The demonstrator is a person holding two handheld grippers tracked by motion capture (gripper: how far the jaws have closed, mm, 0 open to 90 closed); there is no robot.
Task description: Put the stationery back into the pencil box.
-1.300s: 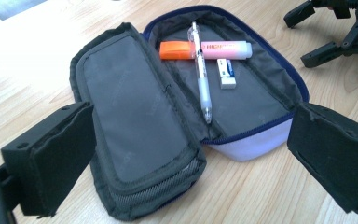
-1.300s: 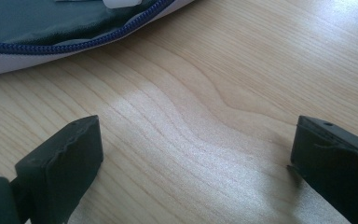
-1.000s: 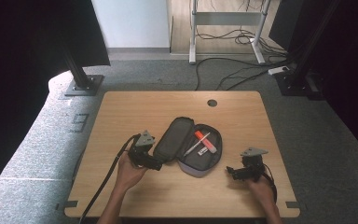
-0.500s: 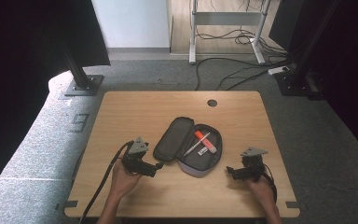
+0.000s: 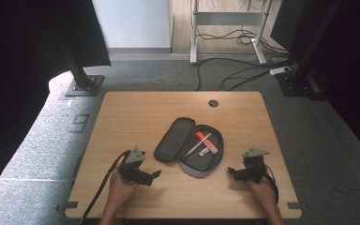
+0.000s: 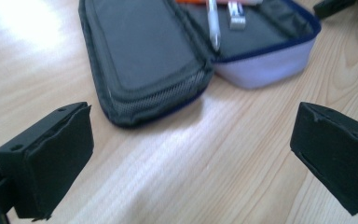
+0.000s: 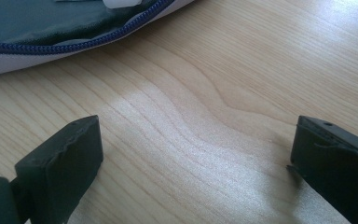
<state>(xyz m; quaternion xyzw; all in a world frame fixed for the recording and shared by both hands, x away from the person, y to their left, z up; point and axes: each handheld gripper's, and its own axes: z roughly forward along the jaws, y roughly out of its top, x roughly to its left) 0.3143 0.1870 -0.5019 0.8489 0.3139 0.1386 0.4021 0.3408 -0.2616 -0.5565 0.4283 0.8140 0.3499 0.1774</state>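
Both hand-held grippers, left (image 5: 155,174) and right (image 5: 231,173), are sitting spread and empty either side of the open pencil case (image 5: 190,146) mid-surface (image 5: 136,112); risk: a jaw nudging the flap, sliding the case or spilling the pens (image 5: 198,145).

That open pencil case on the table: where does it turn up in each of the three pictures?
High view: pencil case lies open at table centre, between both grippers.
Left gripper view: it fills the top, lid left, tray right.
Right gripper view: its edge sits top left.
Shared landmark: the blue zipper rim.
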